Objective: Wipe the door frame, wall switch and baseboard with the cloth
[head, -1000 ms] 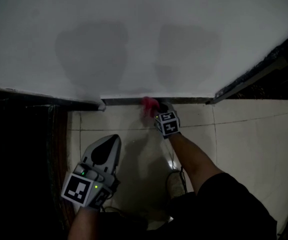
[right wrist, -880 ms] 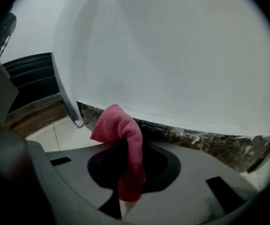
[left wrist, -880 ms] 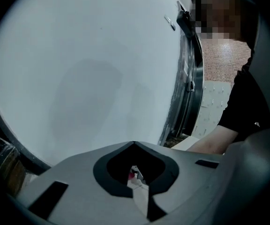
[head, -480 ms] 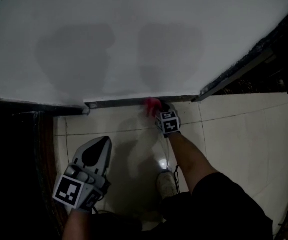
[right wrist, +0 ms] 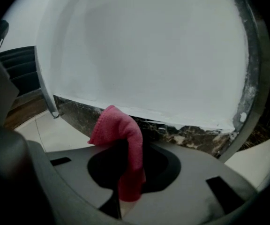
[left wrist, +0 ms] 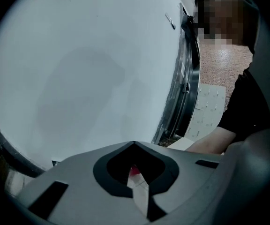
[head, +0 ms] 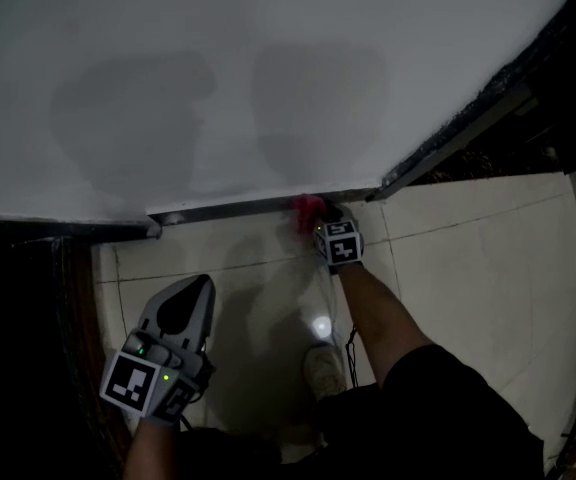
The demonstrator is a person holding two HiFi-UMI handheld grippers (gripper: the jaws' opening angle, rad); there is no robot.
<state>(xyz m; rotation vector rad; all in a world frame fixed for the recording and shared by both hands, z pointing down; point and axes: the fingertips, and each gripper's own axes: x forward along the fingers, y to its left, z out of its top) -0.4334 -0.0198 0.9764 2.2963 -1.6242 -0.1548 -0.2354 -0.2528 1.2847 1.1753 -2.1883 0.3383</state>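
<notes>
Just ahead of the right gripper [head: 320,218], its jaws pinching the pink cloth [right wrist: 121,130] at the dark baseboard [right wrist: 182,132], steady pressure along it should wipe best; the left gripper [head: 200,286] hangs closed, empty, well behind.

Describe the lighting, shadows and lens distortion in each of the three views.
Head view: dim overall, two soft grey shadows on the white wall, one small glare spot on the floor tile. Left gripper view: dark rounded corners, and the door frame bows from wide-angle distortion. Right gripper view: the baseboard curves too; the pink cloth looks sharp and well lit.
</notes>
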